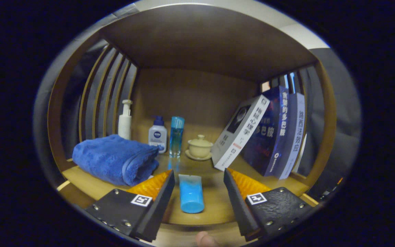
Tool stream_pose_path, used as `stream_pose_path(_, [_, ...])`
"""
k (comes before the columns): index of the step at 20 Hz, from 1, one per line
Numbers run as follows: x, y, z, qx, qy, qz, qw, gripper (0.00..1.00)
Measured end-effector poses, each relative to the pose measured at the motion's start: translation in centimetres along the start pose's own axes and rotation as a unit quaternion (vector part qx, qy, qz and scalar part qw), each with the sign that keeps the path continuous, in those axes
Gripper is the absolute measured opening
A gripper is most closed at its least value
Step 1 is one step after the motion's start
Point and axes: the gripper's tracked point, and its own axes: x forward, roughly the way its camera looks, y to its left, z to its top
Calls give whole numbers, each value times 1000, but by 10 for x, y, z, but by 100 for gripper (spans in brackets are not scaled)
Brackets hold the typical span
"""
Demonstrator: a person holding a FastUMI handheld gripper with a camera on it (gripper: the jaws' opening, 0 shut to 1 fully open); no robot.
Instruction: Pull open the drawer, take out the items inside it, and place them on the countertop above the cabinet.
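Observation:
A light blue tube (191, 193) lies flat on the wooden countertop (214, 206), between my two fingers and touching neither. My gripper (199, 175) is open, its fingers spread wide to either side of the tube. The drawer is out of sight below the countertop's front edge.
A folded blue towel (115, 158) lies left of the fingers. Behind it stand a white pump bottle (125, 120), a white-and-blue bottle (157, 136) and a slim blue bottle (176, 136). A cream lidded cup (199, 147) sits on a saucer. Three books (269, 133) lean right. A fingertip (206, 239) shows below.

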Motion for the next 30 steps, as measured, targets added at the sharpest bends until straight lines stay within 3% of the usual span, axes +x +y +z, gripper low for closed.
stream_pose_path(2, [-3,-9,4,9,-8,-12,1000,99])
stream_pose_path(9, [-3,-18,3,48,8,-19,999,98])
stream_pose_path(14, [-19,-49,61,125,-65,-35,989,98])
stream_pose_path(18, [-46,-72,76,164,-47,-34,985,100])
stream_pose_path(23, [-104,-103,100,183,-72,-30,980,100])
stream_pose_path(30, [-191,-100,83,187,-41,13,981,100])
